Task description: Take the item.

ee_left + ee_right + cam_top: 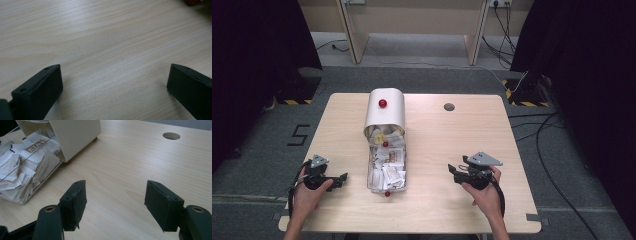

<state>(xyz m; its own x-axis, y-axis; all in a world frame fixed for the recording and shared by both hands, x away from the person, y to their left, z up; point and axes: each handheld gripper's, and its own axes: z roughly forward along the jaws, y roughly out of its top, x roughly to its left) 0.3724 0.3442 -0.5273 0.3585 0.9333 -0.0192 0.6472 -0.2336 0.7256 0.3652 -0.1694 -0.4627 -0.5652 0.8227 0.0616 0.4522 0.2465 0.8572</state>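
Observation:
A clear tray [386, 186] full of white and tan paper sachets [387, 165] lies in the middle of the wooden table. Its far end sits under a cream cover [385, 114] with a red knob [382, 103]. My left gripper [343, 178] rests left of the tray, pointing at it, open and with nothing between its fingers [115, 66]. My right gripper [453, 173] is held right of the tray, also open and with nothing in it [115, 182]. In the right gripper view the tray [15, 198], sachets [22, 162] and cover [75, 135] lie ahead to the left.
The tray's near end carries a red knob [387, 193]. A round cable hole [449, 106] [171, 136] is in the table's far right part. Bare wood [105, 37] lies under the left gripper, with a red object [192, 2] at that view's top right edge.

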